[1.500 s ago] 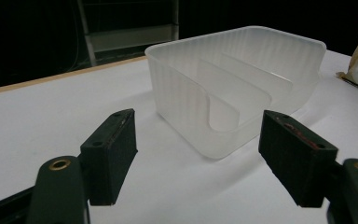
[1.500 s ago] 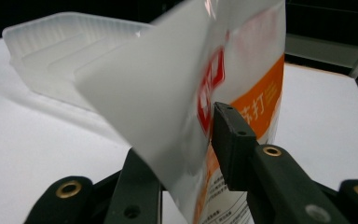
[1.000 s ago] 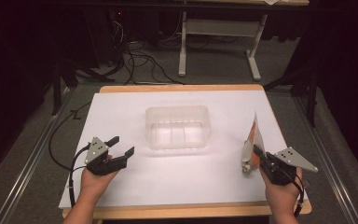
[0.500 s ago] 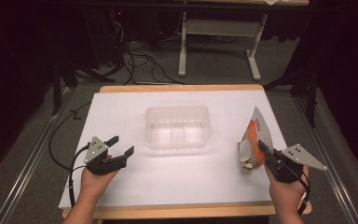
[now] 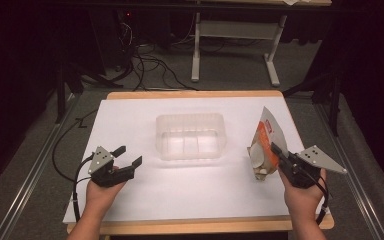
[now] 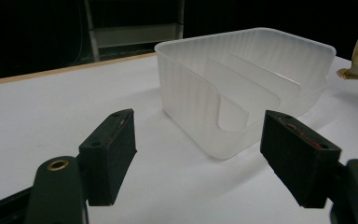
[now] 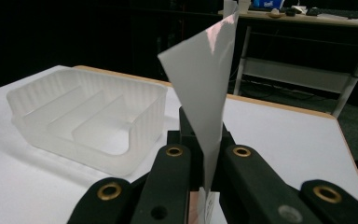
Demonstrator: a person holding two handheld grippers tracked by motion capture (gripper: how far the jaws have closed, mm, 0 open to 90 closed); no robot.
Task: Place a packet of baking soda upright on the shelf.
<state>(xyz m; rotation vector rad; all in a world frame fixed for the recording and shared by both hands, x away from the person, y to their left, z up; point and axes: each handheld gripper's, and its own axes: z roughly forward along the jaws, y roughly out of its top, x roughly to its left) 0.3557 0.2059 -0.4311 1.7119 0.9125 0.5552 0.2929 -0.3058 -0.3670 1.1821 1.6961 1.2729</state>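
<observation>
**Snack pouch pinched upright beside the clear tray**

A translucent, ribbed plastic tray point(image 5: 191, 136) with inner dividers sits near the middle of the white-covered desk point(image 5: 190, 192); every place below is told from that tray.

To the tray's right, apart from its wall, the right gripper point(image 5: 276, 152) is clamped on the lower part of a flat orange-and-white foil snack pouch point(image 5: 265, 145). The pouch stands nearly upright in the grip, its top corner leaning a little back past the tray's far edge. In the right gripper view the pouch point(image 7: 205, 88) rises as a thin silvery sheet straight out from between the pressed-together jaws, with the tray point(image 7: 88, 121) off to its left (three compartments show through the wall there). Whether the pouch's lower end touches the desk cannot be told.

To the tray's left and nearer the person, the left gripper point(image 5: 128, 157) is held by the left hand point(image 5: 100, 192) low over the desk, with its jaws spread and nothing between them. They point toward the tray's near left corner, and in the left gripper view that corner of the tray point(image 6: 242, 88) lies beyond the gap between the two black pads point(image 6: 114, 149), well short of contact.
</observation>
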